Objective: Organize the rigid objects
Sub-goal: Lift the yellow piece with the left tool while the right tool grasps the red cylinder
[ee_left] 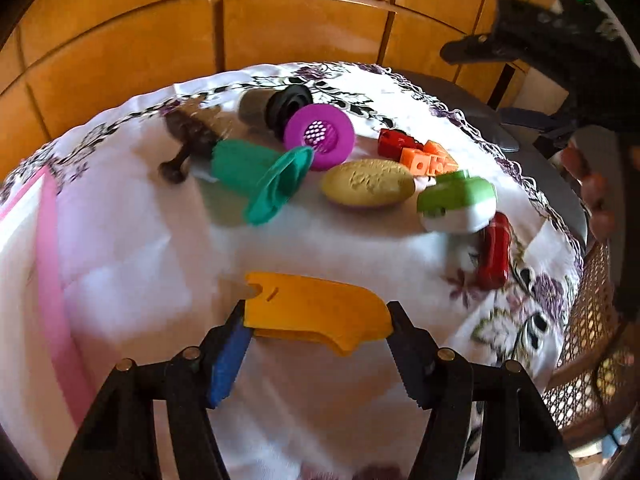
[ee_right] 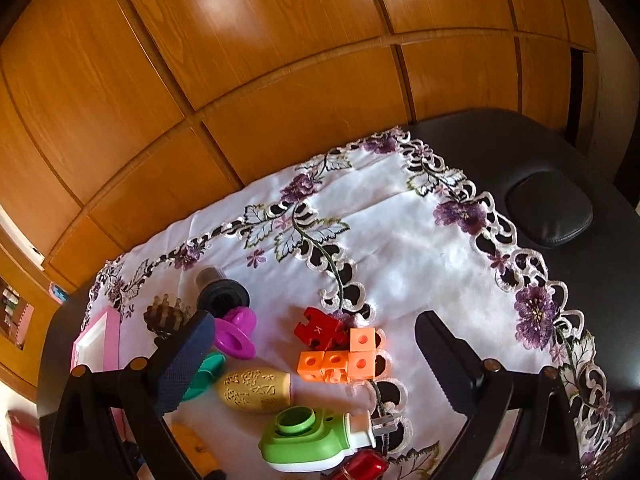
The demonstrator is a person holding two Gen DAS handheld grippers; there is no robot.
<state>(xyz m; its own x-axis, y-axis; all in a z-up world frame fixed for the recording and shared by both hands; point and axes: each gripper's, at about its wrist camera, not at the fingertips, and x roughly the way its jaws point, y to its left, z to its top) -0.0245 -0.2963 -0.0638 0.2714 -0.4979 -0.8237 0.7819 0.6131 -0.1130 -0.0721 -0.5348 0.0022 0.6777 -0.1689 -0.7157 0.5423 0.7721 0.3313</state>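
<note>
A flat yellow-orange plastic piece [ee_left: 316, 312] lies on the white embroidered cloth [ee_left: 160, 264], and my left gripper [ee_left: 317, 312] is shut on it, one fingertip at each end. Behind it lie a teal funnel-shaped piece [ee_left: 260, 176], a purple strainer [ee_left: 320, 136], a yellow oval [ee_left: 368, 182], a green-and-white plug-in device [ee_left: 456, 200] and orange cubes [ee_left: 428, 160]. My right gripper [ee_right: 316, 320] hangs open above the red puzzle piece [ee_right: 320, 328] and the orange cubes [ee_right: 340, 360], touching nothing.
A pink-rimmed white tray [ee_left: 24, 240] sits at the cloth's left edge. A pine cone [ee_right: 166, 316], a black ribbed part [ee_right: 222, 296] and a glossy red piece [ee_left: 496, 256] also lie on the cloth. A wooden cabinet [ee_right: 280, 60] stands behind the black table [ee_right: 600, 280].
</note>
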